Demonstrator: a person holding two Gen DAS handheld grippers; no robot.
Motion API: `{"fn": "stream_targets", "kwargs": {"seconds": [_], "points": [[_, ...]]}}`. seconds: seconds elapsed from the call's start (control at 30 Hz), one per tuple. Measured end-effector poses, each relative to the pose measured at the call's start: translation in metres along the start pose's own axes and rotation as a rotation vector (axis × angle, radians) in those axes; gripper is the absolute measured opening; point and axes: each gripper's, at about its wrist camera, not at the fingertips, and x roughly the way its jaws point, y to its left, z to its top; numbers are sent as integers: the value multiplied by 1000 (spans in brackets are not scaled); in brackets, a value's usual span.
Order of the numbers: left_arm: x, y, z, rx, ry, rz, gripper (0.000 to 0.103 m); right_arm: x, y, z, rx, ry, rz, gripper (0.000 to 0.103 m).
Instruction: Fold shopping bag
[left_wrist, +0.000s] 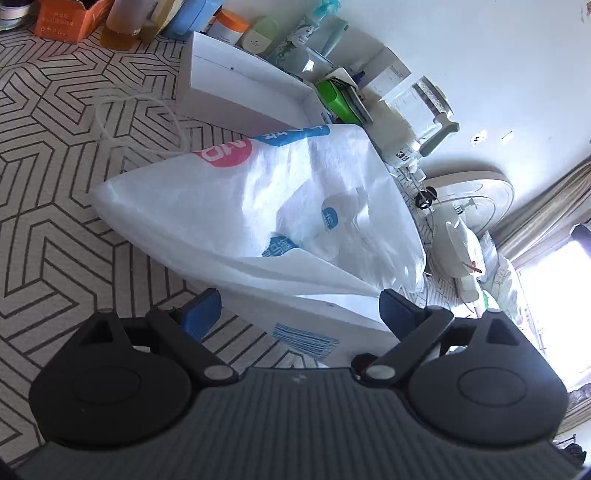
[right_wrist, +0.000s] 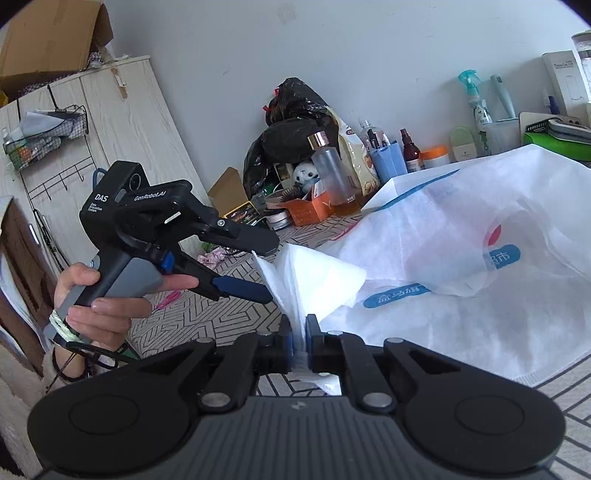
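Observation:
A white non-woven shopping bag (left_wrist: 295, 206) with blue and pink print lies crumpled on the patterned table (left_wrist: 55, 221); it also fills the right of the right wrist view (right_wrist: 461, 258). My right gripper (right_wrist: 299, 332) is shut on a bunched corner of the bag and holds it up. My left gripper (left_wrist: 301, 314) is open, its blue pads on either side of a bag edge without pinching it. In the right wrist view the left gripper (right_wrist: 264, 271) is held by a hand at the left, its fingers open right at the raised corner.
A white box (left_wrist: 240, 88) stands behind the bag. Bottles, jars, an orange carton (left_wrist: 70, 18) and a green item (left_wrist: 336, 99) line the wall. A black plastic bag (right_wrist: 295, 122) and a wooden cabinet (right_wrist: 74, 147) are at the back left.

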Motion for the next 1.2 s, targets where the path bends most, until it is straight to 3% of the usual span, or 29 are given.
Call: {"fn": "stream_targets", "kwargs": {"seconds": [0.23,0.33,0.53,0.7,0.83,0.9,0.97,1.03,1.17,1.2], "points": [[16,6,2,-84,41,-45,92,5,-2,2,-1,-7,34,7],[12,11,2,-120,2,-70,92,9,4,1,-35,-8,17,7],[-1,12,2,-126,-57,-41,92,15,16,-1,-107,-11,-17,8],[10,14,1,-150,-20,-36,92,17,27,-5,-157,-20,-16,8],[19,17,-3,-162,17,-105,92,17,39,-9,-242,-22,-31,8],[23,14,-6,-116,28,-115,92,16,43,-10,-278,-26,-31,8],[25,13,-8,-85,27,-105,81,14,44,-11,-294,-33,-26,8],[24,15,-10,-72,9,-77,58,15,43,-12,-288,-31,-18,8],[23,21,-12,-74,-8,-61,31,16,44,-15,-298,-29,-11,10],[22,20,-13,-66,-17,-40,18,17,45,-17,-302,-26,-11,10]]}}
